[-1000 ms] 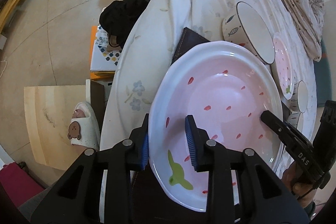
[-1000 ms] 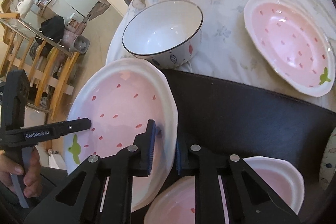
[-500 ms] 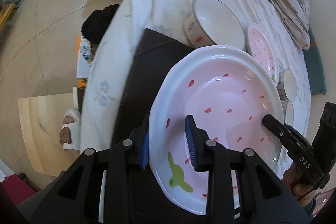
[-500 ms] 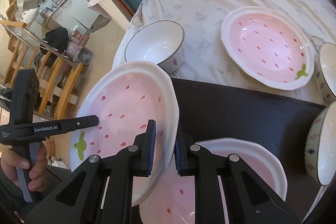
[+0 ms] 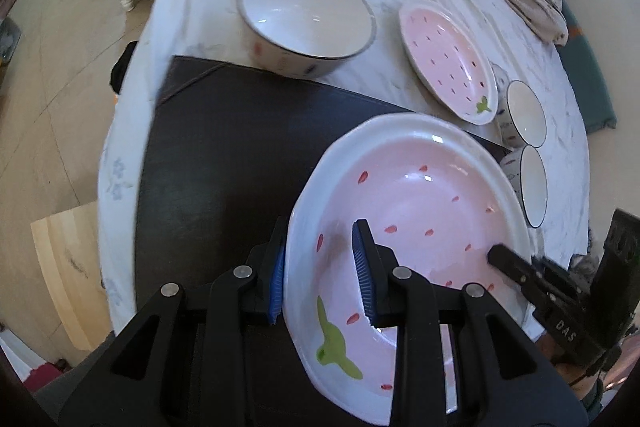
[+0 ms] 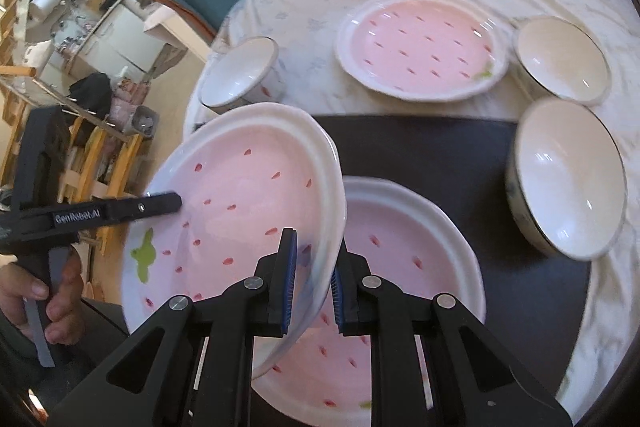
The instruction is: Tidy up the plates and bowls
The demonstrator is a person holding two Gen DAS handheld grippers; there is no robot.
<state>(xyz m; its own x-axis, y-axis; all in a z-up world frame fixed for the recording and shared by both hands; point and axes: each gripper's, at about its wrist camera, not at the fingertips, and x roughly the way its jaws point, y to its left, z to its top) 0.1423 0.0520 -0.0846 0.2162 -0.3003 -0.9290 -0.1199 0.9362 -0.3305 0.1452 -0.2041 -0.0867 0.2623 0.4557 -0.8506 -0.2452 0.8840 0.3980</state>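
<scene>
Both grippers hold one large pink strawberry plate (image 5: pixel 408 203) (image 6: pixel 240 203), tilted, in the air over a dark mat (image 5: pixel 224 147) (image 6: pixel 420 147). My left gripper (image 5: pixel 320 263) is shut on its near-left rim, one pad inside and one under. On the opposite rim my right gripper (image 6: pixel 314 279) is shut as well. Each gripper shows in the other's view: the right gripper (image 5: pixel 516 267), the left gripper (image 6: pixel 120 211). A second pink plate (image 6: pixel 404 267) lies on the mat directly below the held one.
A smaller pink plate (image 6: pixel 424 47) (image 5: pixel 448 59) rests on the white tablecloth behind the mat. Three white bowls stand around it: one at the left (image 6: pixel 240 75) (image 5: pixel 308 19), two at the right (image 6: pixel 560 59) (image 6: pixel 568 179). The table edge drops to the floor at the left.
Both grippers have carried the pink plate inward from the table's edge, over the dark mat. It now hangs above the second pink plate. More bowls have come into view.
</scene>
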